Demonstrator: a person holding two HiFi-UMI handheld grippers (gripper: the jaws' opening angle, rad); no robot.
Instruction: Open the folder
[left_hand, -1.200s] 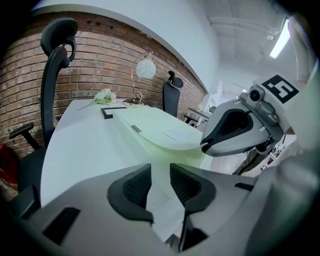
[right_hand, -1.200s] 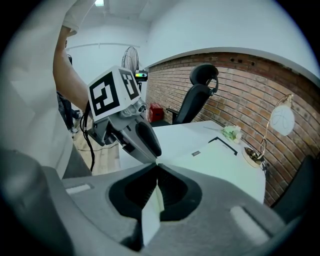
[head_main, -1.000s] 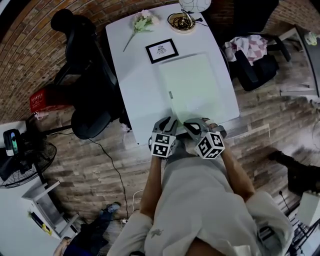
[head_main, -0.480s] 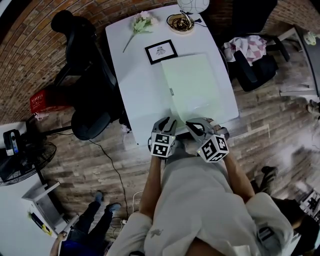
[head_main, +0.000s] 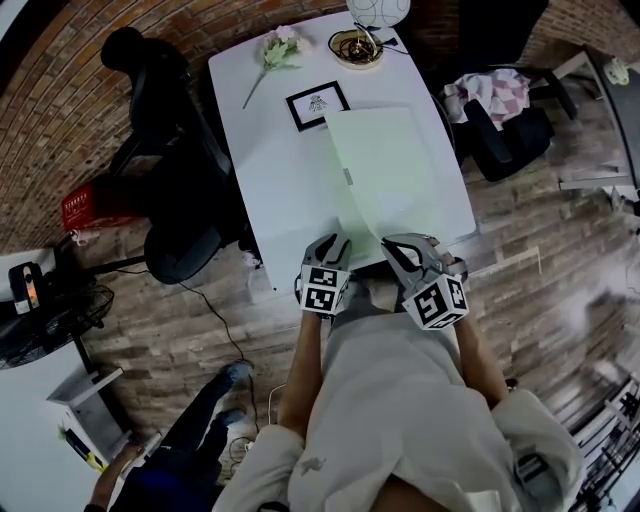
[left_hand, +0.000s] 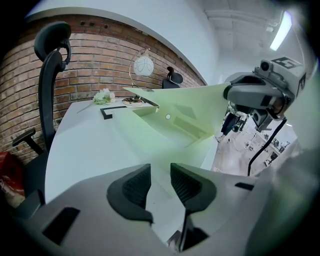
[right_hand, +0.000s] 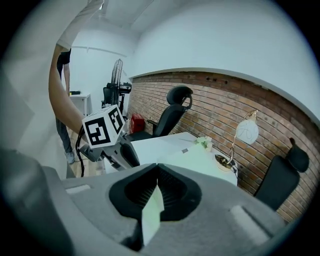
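From the head view, a pale green folder (head_main: 395, 165) was seen on the right half of the white counter (head_main: 270, 170). It was plain and unprinted, with a small grey tab on its left edge. Its near corner was reached by the right hand-held gripper (head_main: 402, 250), and the left hand-held gripper (head_main: 335, 248) was held just beside it at the counter's near edge. A framed card (head_main: 317, 104) was set just beyond the folder, but its dark print could not be read. Only black square markers were carried on the gripper cubes.

In the left gripper view, the left hand-held gripper (left_hand: 160, 182) was shown with its jaws a little apart and nothing gripped between them. The folder's cover (left_hand: 192, 102) was raised off the lower leaf, translucent green.

In the right gripper view, the right hand-held gripper (right_hand: 156, 192) was shown pressed together on the thin green edge of the cover.
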